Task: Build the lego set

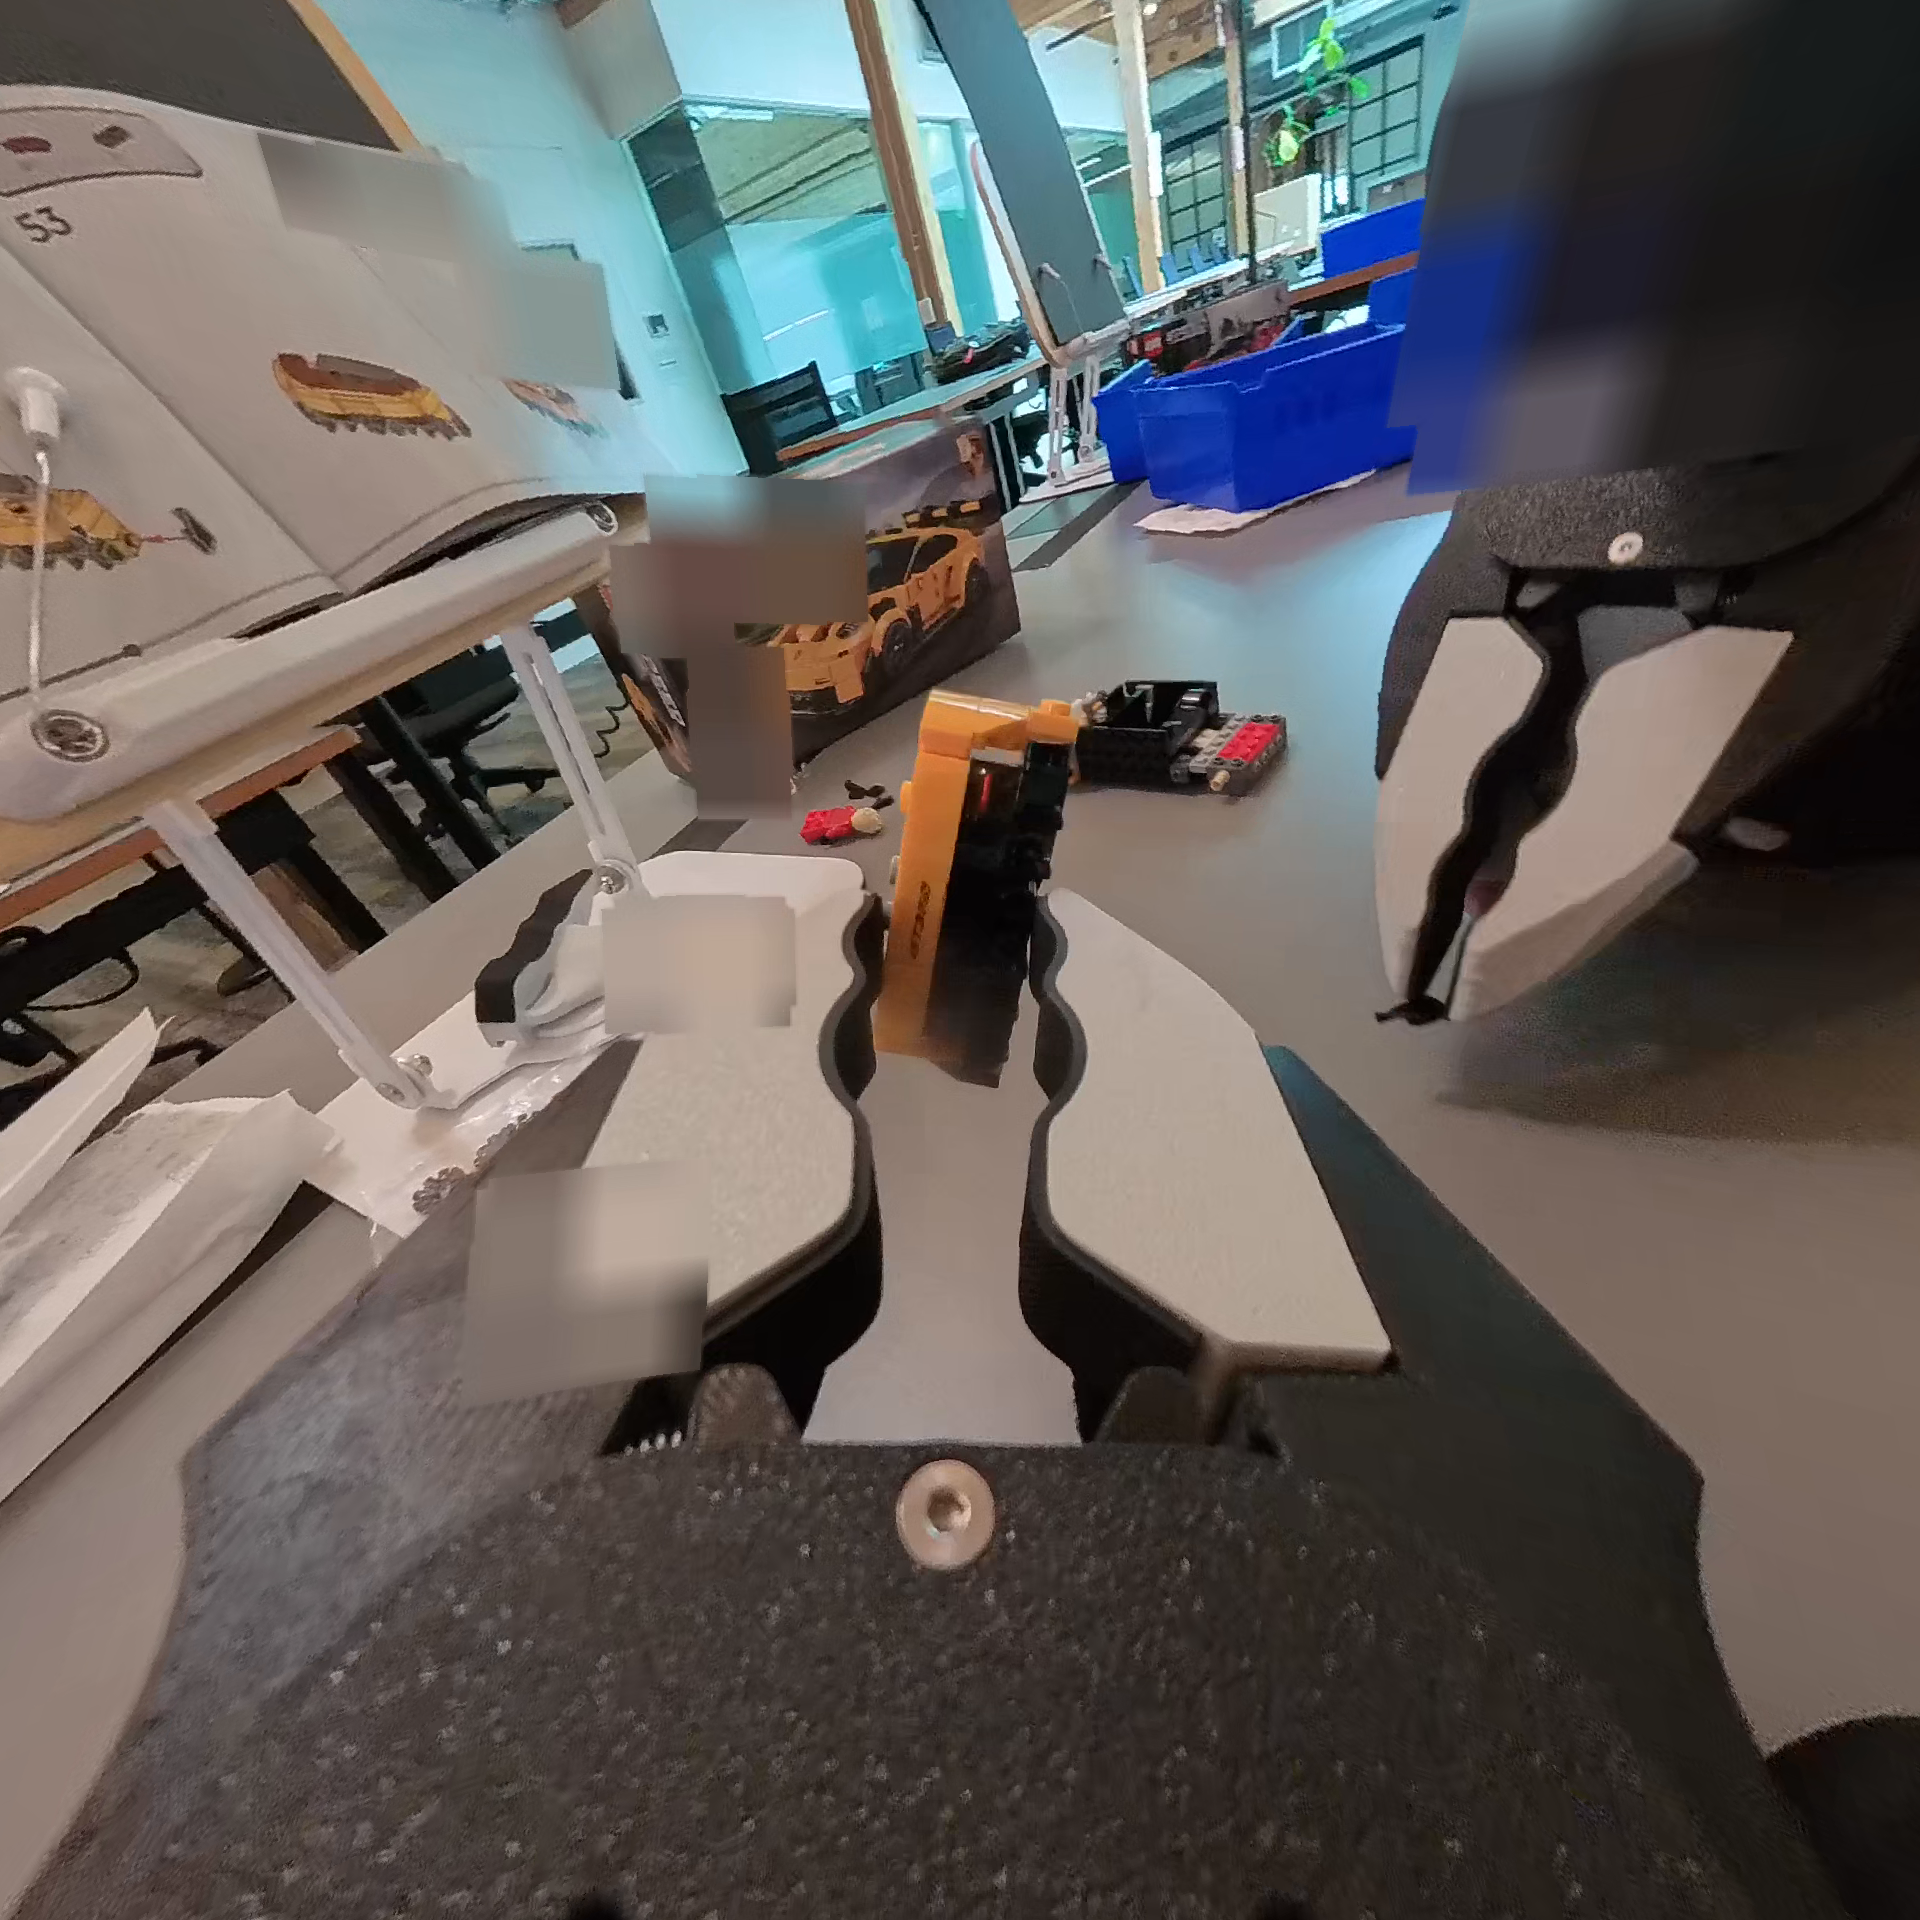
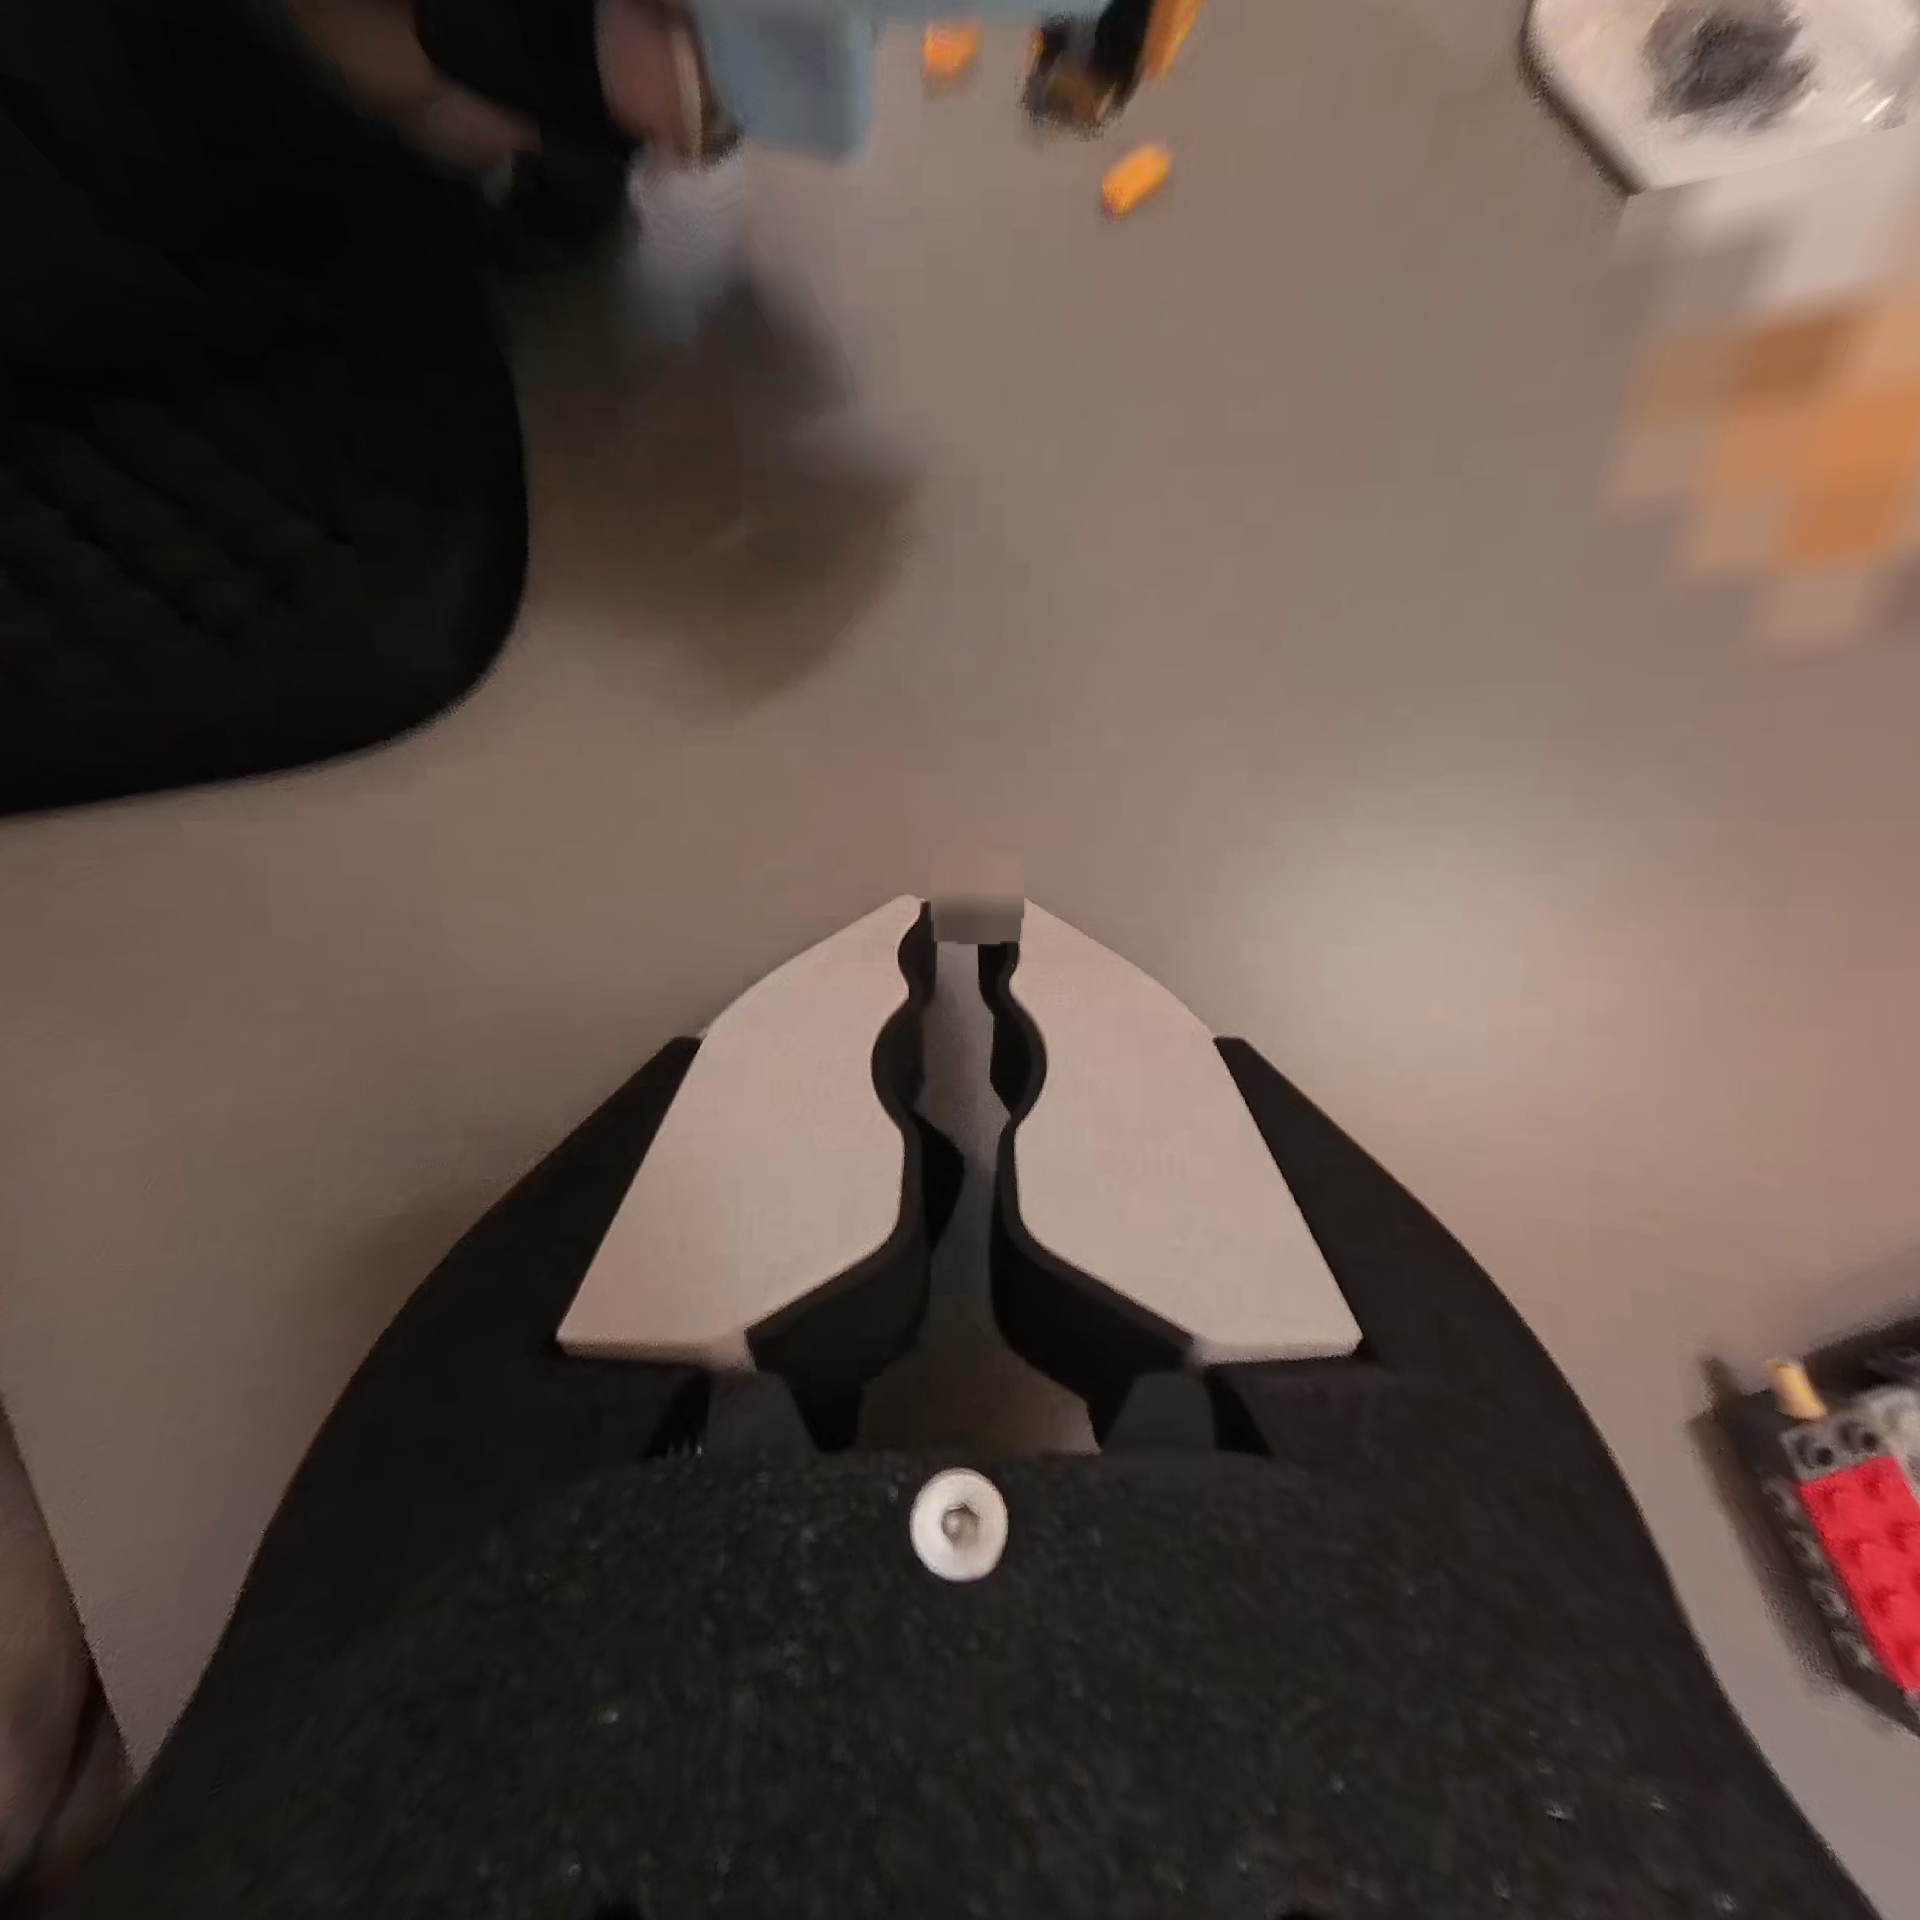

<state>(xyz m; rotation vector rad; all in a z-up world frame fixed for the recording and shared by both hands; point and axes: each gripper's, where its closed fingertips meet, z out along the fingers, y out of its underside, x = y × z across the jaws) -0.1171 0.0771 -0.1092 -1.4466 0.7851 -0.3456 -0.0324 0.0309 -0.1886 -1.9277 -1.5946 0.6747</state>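
Note:
My left gripper [image 1: 956,935] is shut on a yellow and black lego car section [image 1: 925,831] and holds it upright above the grey table [image 1: 1195,914]. My right gripper [image 2: 971,925] is shut on a small thin black piece [image 1: 1418,1006] at its tips. It also shows at the right of the left wrist view [image 1: 1439,987], raised and apart from the car section. In the right wrist view a blur patch hides most of that piece. A black chassis with a red plate [image 1: 1184,738] lies on the table behind the car section. It also shows in the right wrist view [image 2: 1849,1538].
An open instruction booklet [image 1: 208,364] sits on a white stand at left, with plastic bags [image 1: 104,1195] below it. The lego box [image 1: 894,613] stands behind, a red minifigure part [image 1: 836,823] near it. Blue bins [image 1: 1268,416] are far back. Loose orange pieces [image 2: 1138,177] lie ahead. Left tips to right tips: about 12 cm.

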